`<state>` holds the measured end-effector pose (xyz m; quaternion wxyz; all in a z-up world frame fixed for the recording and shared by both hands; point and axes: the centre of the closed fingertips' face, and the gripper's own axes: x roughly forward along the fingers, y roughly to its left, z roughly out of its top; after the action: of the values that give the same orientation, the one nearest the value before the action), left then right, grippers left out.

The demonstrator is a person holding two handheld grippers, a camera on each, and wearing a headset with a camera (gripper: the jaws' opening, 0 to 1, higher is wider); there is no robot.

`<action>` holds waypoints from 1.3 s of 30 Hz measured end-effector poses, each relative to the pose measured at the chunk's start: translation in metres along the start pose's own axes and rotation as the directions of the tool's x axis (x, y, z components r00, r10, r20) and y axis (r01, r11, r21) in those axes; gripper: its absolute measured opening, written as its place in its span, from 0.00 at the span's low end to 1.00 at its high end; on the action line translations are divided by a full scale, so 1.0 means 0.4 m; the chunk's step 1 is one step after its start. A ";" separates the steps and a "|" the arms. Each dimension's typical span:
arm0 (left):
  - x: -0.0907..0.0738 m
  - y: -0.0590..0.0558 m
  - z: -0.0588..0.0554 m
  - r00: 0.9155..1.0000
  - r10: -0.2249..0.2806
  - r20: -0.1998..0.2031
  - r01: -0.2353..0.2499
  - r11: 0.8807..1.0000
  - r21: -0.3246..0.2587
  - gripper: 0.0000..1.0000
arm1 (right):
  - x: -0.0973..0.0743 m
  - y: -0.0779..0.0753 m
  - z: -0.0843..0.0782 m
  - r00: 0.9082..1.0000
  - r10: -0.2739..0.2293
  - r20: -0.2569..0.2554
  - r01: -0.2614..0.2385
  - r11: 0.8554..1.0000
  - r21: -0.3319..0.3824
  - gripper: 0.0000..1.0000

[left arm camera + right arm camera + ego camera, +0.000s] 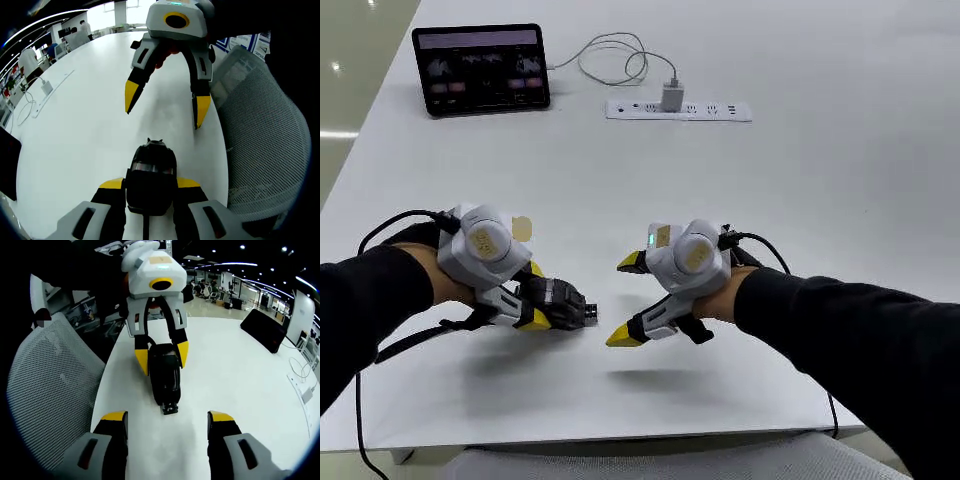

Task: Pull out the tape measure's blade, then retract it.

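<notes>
Now clamping the black tape measure [150, 175] by its two sides with the fingers of the left gripper [535, 295], narrowed to the width of the case. Held low at the near edge of the white counter [720, 180] with the blade end hook at the case mouth, pointing toward the right gripper [167, 416] — resting on the surface or just above it, cannot tell. Spread wide on that right side, yellow tips well apart and gripping nothing — facing the hook head-on, near it but not touching.
</notes>
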<state>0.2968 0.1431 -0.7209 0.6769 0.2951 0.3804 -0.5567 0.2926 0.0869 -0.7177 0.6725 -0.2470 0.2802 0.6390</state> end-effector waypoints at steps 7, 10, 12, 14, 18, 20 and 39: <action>0.001 0.002 -0.003 1.000 -0.005 -0.008 0.005 1.000 0.004 0.32 | 0.036 -0.011 0.008 1.000 0.008 0.000 -0.008 1.000 -0.029 0.48; 0.002 0.002 -0.003 1.000 -0.004 -0.009 0.004 1.000 0.006 0.32 | 0.052 -0.019 -0.004 1.000 0.005 -0.012 -0.005 1.000 -0.009 0.43; 0.003 0.002 -0.004 1.000 -0.007 -0.007 0.007 1.000 0.006 0.32 | 0.060 -0.022 -0.013 1.000 0.006 -0.022 -0.006 1.000 0.004 0.40; 0.003 0.002 -0.004 1.000 -0.009 -0.006 0.009 1.000 0.005 0.32 | 0.067 -0.024 -0.017 1.000 0.010 -0.023 -0.010 1.000 0.010 0.37; 0.004 0.002 -0.004 1.000 -0.009 -0.008 0.009 1.000 0.000 0.32 | 0.073 -0.022 -0.015 1.000 0.021 -0.023 -0.021 1.000 0.002 0.29; 0.005 0.004 -0.005 1.000 -0.008 -0.006 0.008 1.000 -0.004 0.32 | 0.078 -0.018 -0.017 0.999 0.034 -0.024 -0.034 0.999 0.005 0.24; 0.006 0.002 -0.002 1.000 -0.003 0.002 0.003 1.000 -0.014 0.32 | 0.120 -0.008 -0.032 0.996 0.048 -0.074 -0.055 0.994 -0.095 0.13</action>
<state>0.2977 0.1427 -0.7232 0.6785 0.2896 0.3841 -0.5553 0.2964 0.1124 -0.7604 0.6326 -0.2947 0.2789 0.6597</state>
